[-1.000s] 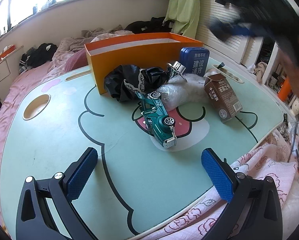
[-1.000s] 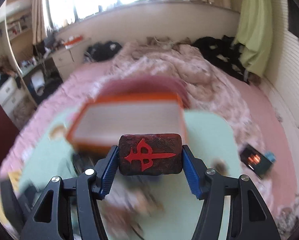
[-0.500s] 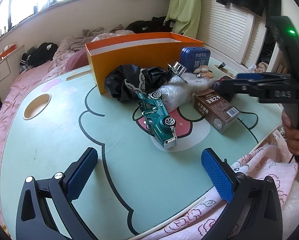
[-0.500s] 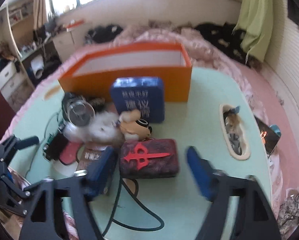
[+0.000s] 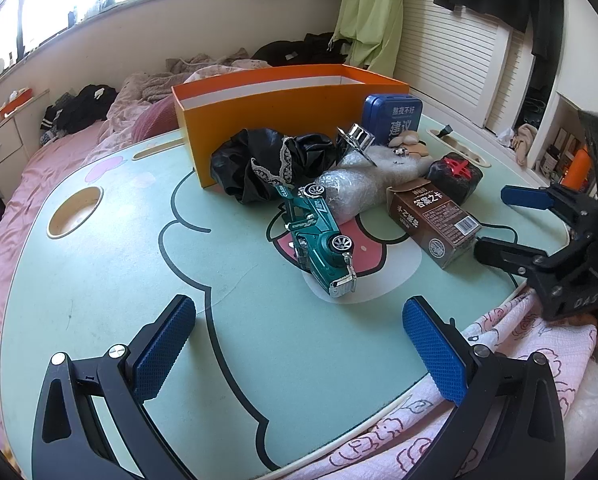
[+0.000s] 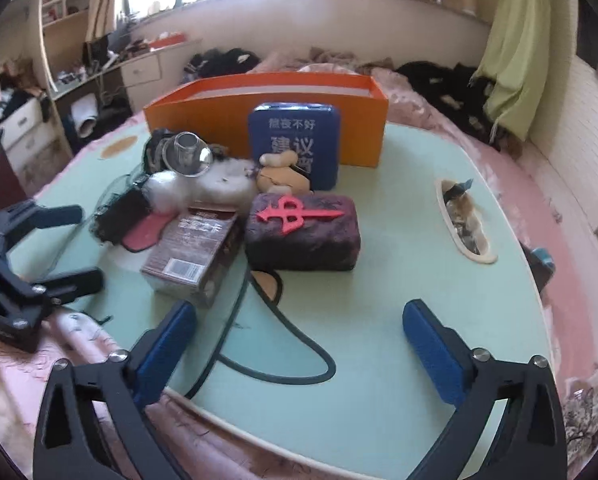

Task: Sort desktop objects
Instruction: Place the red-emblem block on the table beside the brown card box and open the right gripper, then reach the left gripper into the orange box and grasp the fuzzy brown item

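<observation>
Right wrist: right tool point(image 6: 299, 344) opening, empty; dark block point(image 6: 302, 236) flat, long axis left-right.

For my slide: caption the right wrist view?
Right claw opening, empty, behind dark block and carton near orange box.

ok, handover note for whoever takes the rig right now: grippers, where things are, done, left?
Left gripper: open, empty, low over the mint-green cartoon table.
Right gripper: jaws opening, nothing between them; the dark red block with the red symbol sits on the table just ahead of it.
Orange cardboard box: at the table's far side; no item shows inside, though its floor is hidden.
Left outside the box: teal toy car, brown drink carton, blue tin, black fabric bundle, the block.
</observation>
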`<state>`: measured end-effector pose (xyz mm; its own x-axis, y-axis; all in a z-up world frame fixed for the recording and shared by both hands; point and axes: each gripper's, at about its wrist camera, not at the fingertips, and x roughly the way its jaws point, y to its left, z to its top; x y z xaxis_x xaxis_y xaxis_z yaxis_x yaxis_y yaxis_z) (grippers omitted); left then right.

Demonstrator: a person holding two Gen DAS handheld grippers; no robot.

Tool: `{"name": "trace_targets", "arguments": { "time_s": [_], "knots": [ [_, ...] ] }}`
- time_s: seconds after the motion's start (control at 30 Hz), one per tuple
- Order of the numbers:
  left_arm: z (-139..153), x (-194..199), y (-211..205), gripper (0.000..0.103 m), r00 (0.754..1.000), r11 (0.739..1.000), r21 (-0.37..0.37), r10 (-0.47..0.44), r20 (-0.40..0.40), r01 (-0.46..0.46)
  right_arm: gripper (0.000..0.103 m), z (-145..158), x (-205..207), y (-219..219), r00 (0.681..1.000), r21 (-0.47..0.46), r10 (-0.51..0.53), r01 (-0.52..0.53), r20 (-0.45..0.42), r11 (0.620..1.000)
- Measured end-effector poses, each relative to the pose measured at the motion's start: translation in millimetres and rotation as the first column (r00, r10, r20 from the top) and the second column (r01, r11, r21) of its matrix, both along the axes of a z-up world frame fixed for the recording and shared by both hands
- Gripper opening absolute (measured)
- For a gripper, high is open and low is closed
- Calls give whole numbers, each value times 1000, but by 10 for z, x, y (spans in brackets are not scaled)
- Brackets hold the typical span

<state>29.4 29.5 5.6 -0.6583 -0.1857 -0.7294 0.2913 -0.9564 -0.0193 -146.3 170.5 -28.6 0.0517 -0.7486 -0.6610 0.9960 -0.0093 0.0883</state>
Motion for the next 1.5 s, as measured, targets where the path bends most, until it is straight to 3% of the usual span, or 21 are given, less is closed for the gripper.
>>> {"name": "trace_targets", "arguments": {
  "time_s": [0.13, 0.83, 0.93, 1.0, 1.1, 1.17, 1.3, 1.37, 1.5],
  "knots": [
    [-12, 0, -13, 103, 1000, 1000, -1, 1, 2, -1, 103, -44, 50, 6, 999, -69, -36, 35, -3, 997],
    [-7, 13, -30, 103, 1000, 1000, -2, 17, 5, -17, 103, -36, 69, -8, 999, -71, -53, 53, 0, 996],
    [11, 17, -52, 103, 999, 1000, -1, 21, 34, -21, 103, -36, 71, -9, 998, -70, -56, 56, 0, 996],
    [106, 7, -55, 103, 998, 999, -43, 26, 48, -24, 103, -36, 72, -9, 998, -70, -58, 58, 0, 996],
    [473, -48, -99, 103, 999, 993, -107, 41, -6, -42, 103, -38, 72, -9, 998, -70, -60, 60, 0, 996],
    [763, -181, -218, 103, 998, 997, -57, 47, -36, -49, 103, -38, 71, -10, 998, -70, -61, 61, 0, 996],
    [1121, -750, -545, 103, 1000, 990, 137, 29, -7, -28, 103, -40, 72, -10, 998, -70, -65, 64, 0, 995],
    [1160, -1076, -616, 101, 1000, 981, 195, 13, 23, -17, 103, -41, 72, -9, 998, -71, -65, 65, 0, 995],
    [1025, -1701, -783, 82, 990, 953, 296, 31, 139, -71, 103, -43, 74, -10, 998, -72, -68, 68, 1, 995]
  ]
}}
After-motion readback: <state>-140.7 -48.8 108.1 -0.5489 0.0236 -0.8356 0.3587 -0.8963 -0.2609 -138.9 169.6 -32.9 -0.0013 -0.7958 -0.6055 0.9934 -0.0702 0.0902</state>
